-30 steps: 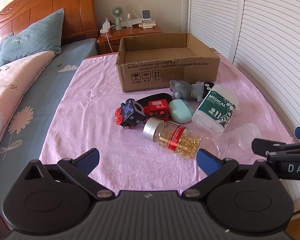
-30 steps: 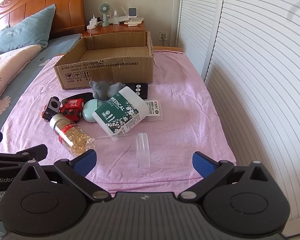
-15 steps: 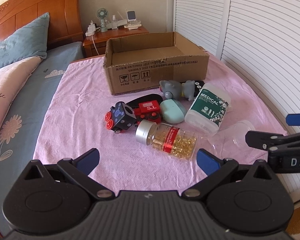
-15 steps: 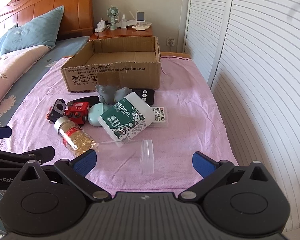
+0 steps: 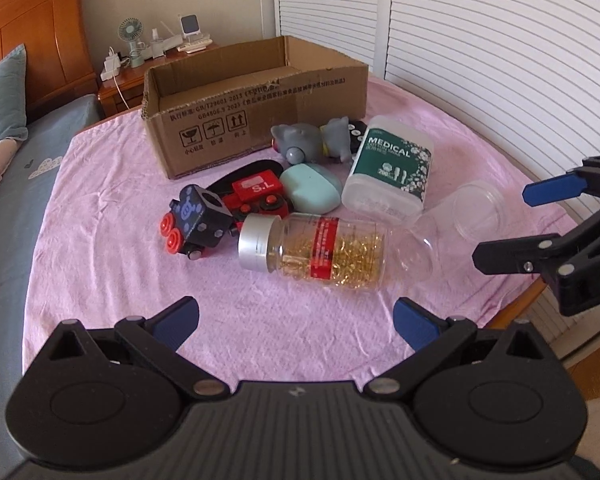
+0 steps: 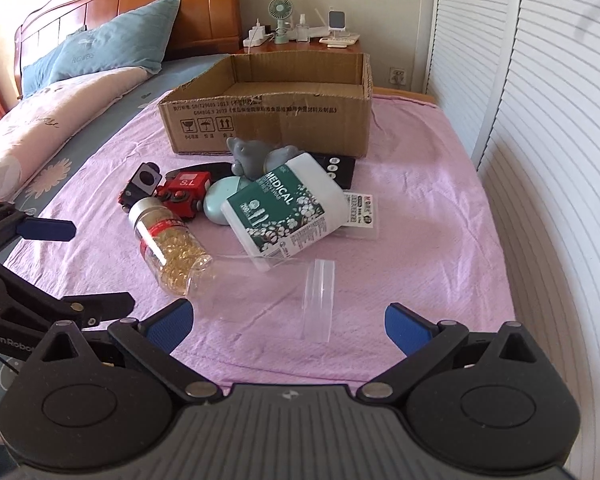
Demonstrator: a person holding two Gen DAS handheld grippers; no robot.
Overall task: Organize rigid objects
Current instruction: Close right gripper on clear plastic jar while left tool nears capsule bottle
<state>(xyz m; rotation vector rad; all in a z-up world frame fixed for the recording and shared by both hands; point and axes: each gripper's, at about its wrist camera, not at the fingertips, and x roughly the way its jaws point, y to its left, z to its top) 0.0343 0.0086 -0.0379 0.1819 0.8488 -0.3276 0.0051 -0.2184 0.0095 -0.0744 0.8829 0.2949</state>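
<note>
Clutter lies bunched on a pink cloth [image 5: 112,264] spread over a table beside a bed, just in front of an open cardboard box [image 5: 256,104] that stands upright with nothing visible inside it. Nearest the cameras, a clear capsule bottle [image 5: 312,246] with a silver cap and red label lies on its side, full of golden capsules. Its base touches a transparent plastic jar [image 6: 320,300], also on its side, mouth toward the louvred doors [image 5: 500,40]. Behind the capsule bottle sit a red and black toy train [image 5: 224,212] and a pale teal oval case [image 5: 310,192], close together. A white container labelled MEDICAL [image 5: 392,168] leans tilted against the pile, partly over a small flat printed packet [image 6: 362,212]. A grey elephant toy [image 5: 308,144] lies between that container and the box wall, with a black remote [image 6: 336,168] beside it.

The left gripper [image 5: 296,316] hovers low over the cloth's near edge, its blue-tipped fingers spread wide and empty, the capsule bottle just ahead of the gap. The right gripper [image 6: 286,318] is likewise wide apart and holds nothing, the transparent jar lying just ahead of its fingers. Each gripper shows at the edge of the other's view.

A nightstand [image 6: 300,42] beyond the box carries a small green fan [image 6: 281,12] and chargers.
</note>
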